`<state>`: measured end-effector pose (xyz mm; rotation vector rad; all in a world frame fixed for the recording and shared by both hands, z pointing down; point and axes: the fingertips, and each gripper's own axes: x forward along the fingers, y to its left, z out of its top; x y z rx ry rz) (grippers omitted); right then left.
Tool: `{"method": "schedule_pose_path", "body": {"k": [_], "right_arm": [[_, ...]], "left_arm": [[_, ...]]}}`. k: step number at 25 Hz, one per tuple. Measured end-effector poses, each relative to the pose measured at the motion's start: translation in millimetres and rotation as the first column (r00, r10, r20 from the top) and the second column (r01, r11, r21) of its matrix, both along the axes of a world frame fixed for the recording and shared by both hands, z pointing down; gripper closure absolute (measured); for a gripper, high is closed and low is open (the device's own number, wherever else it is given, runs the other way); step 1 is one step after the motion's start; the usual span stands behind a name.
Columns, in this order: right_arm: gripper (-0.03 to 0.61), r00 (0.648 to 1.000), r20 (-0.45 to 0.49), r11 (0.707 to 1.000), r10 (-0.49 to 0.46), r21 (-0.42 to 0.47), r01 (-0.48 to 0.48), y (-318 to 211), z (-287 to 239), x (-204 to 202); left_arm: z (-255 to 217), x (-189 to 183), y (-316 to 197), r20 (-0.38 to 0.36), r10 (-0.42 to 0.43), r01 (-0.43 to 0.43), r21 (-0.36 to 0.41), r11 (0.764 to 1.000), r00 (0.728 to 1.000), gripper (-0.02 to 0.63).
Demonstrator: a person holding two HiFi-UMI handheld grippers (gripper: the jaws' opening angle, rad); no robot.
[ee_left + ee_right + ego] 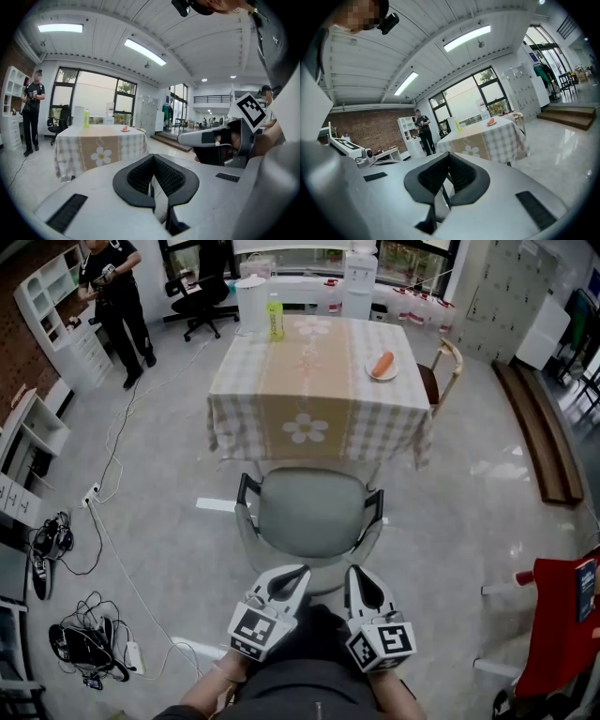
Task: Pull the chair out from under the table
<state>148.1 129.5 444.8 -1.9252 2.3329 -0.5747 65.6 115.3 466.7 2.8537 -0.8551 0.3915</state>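
Behind the chair, left gripper: clenched, empty.
Right gripper: clenched, empty, beside the left.
Chair: on the floor, clear of the cloth-covered surface, backrest toward both grippers.

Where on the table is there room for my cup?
The near half of the table is bare, from the plate on the right across to the left edge. The far left corner is crowded: a yellow bottle beside a white container.
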Motion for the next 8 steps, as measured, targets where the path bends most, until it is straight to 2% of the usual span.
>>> {"method": "schedule_pose_path", "body": {"k": [8], "right_arm": [[0.568,1.0,-0.005,1.0,-0.002,0.005,0.002,-1.0,-5.0,-2.7]], "left_arm": [[-1.2,-3.1,-1.2,0.005,-0.005,0.005,-0.003,1.0,1.0,0.604]]}}
